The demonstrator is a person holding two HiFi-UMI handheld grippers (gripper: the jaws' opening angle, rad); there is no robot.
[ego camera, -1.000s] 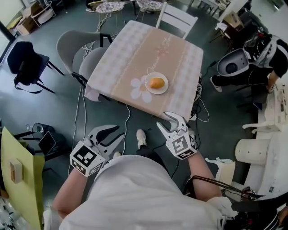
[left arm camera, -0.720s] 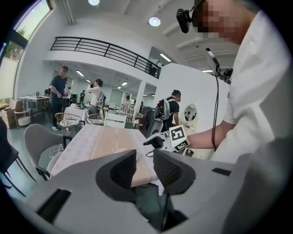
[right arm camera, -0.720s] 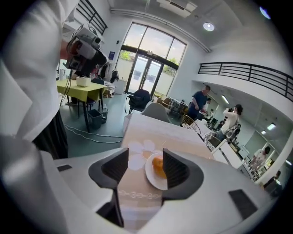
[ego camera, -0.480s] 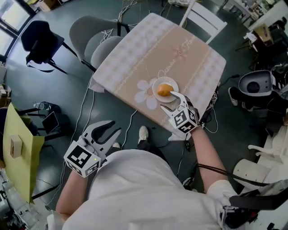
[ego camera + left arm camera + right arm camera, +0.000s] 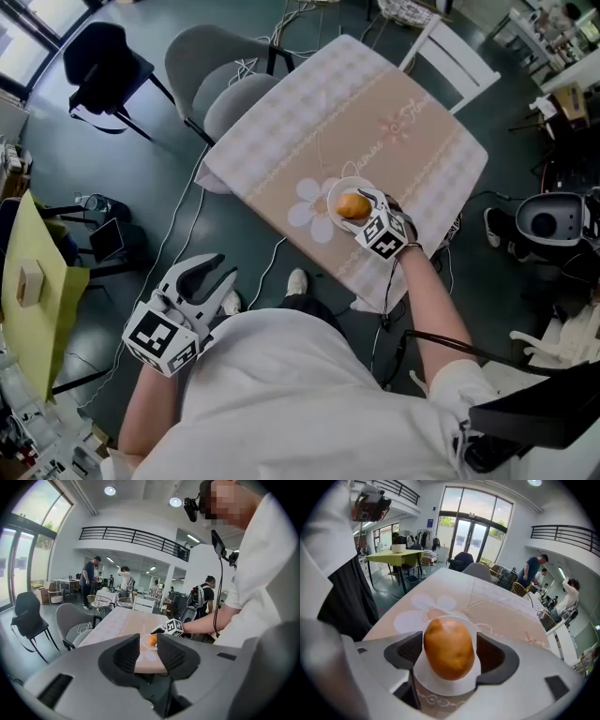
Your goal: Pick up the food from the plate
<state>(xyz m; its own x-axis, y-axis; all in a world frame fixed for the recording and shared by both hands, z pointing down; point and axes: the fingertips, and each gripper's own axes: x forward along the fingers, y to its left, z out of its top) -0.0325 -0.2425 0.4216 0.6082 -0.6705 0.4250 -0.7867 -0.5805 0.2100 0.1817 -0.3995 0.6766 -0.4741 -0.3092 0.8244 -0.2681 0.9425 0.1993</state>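
Note:
An orange-brown roll of food (image 5: 351, 204) lies on a small white plate (image 5: 335, 195) near the table's front edge. My right gripper (image 5: 360, 207) reaches over the plate with one jaw on each side of the food (image 5: 449, 648). Its jaws are opening: the left pad stands close beside the food and a narrow gap shows at the right pad. The plate (image 5: 440, 686) shows beneath. My left gripper (image 5: 218, 272) hangs low at the left, off the table, open and empty (image 5: 149, 656). From the left gripper view the food (image 5: 151, 641) shows far off.
The table (image 5: 281, 141) wears a beige and checked cloth with a flower print. Grey chairs (image 5: 220, 80) stand at its left and a white chair (image 5: 459, 56) at its far end. Cables (image 5: 173, 234) trail on the floor. A yellow-green table (image 5: 37, 300) stands at left.
My right gripper has gone forward from below the table's edge to the plate and now straddles the food. The left gripper has stayed low at the left.

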